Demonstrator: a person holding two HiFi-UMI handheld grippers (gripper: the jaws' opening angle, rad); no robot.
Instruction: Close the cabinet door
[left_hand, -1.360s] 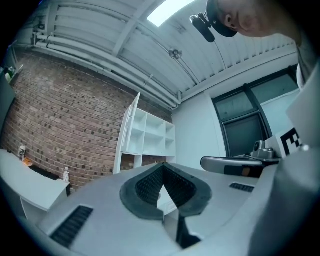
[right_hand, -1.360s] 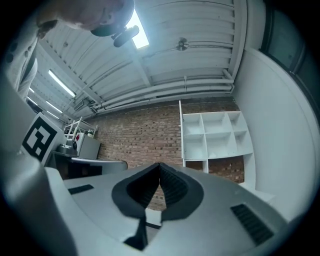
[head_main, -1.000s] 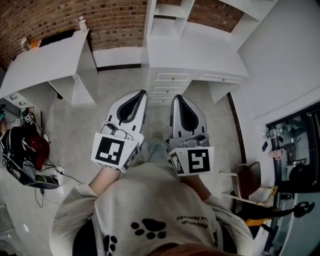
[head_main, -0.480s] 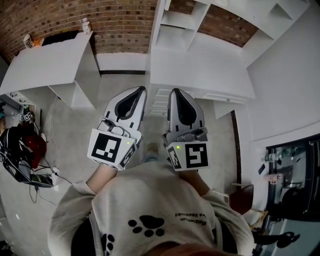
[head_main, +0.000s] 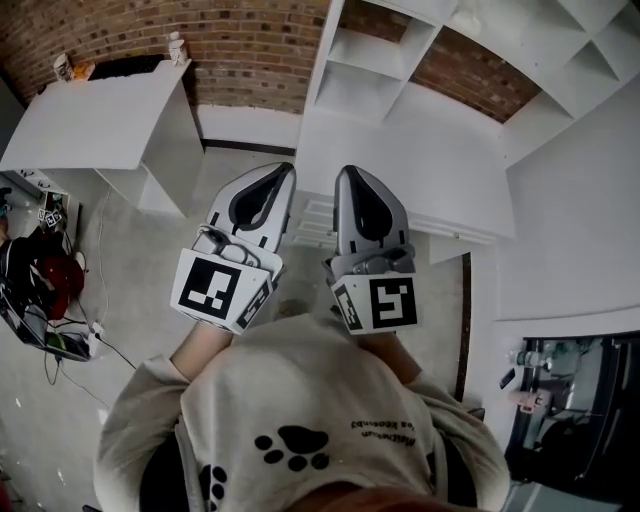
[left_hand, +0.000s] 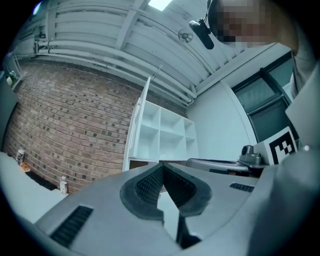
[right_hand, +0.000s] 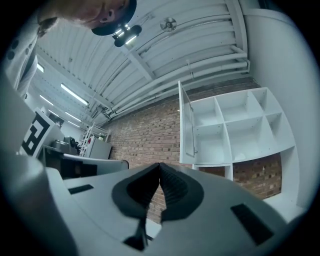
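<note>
both grippers have gone forward with the person since a second ago. the white desk (head_main: 400, 165) and the shelves (head_main: 365, 75) above it now sit nearer in the head view. the drawers (head_main: 308, 215), which then showed clear beyond the tips, are partly covered by the grippers.

the left gripper (head_main: 287, 168) and right gripper (head_main: 345, 170) are held side by side, near each other but apart, with their tips at the desk's front edge in the head view. the left jaws are clenched, ribbed pads meeting at the tip, with nothing between them. the right jaws are clenched the same way and are also empty.

the door (right_hand: 186, 125) stands open, swung out from the left edge of the shelves. it is above the desk, ahead of both grippers and well apart from them. the open compartments beside it look bare.

a brick wall (head_main: 250, 40) runs behind the shelves. a white side table (head_main: 90, 120) stands to the left against that wall. on the floor (head_main: 150, 260) at far left lies a dark bag (head_main: 35, 290) with cables beside it.
</note>
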